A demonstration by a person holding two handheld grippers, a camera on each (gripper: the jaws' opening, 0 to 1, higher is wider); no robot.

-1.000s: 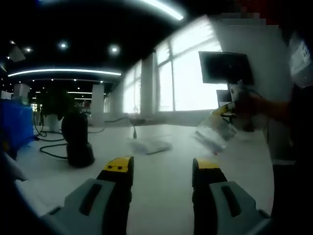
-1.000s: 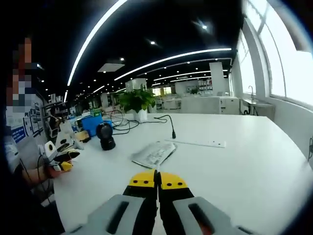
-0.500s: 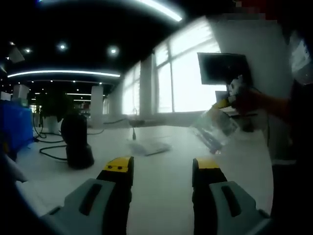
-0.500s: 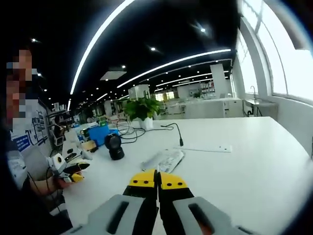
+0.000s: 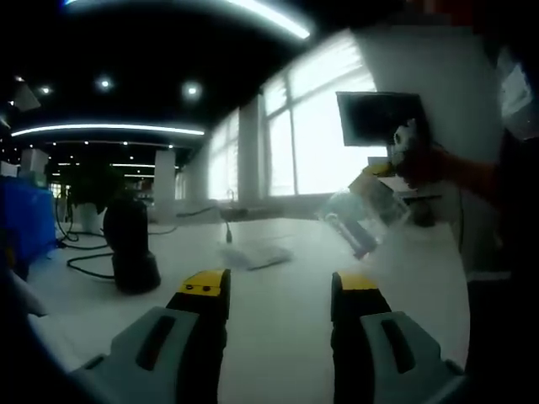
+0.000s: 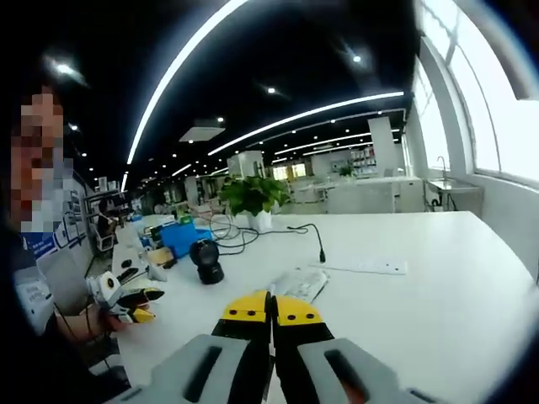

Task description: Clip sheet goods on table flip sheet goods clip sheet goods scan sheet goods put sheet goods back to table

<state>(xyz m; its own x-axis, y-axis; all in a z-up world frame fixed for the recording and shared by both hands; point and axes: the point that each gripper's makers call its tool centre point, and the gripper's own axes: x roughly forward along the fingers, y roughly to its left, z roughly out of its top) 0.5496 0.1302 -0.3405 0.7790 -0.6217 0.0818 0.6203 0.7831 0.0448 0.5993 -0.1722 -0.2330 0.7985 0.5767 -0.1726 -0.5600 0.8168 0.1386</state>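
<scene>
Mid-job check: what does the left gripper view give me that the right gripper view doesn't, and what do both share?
Left gripper view: the right gripper holding a clear packet up above the white table, a dark monitor and bright windows behind it, and the left gripper with its jaws apart.

Right gripper view: the right gripper's jaw tips pressed together, a potted plant, a blue box, and a long white strip on the table.

Both: the table, the black scanner, and a flat packet lying on the table.
</scene>
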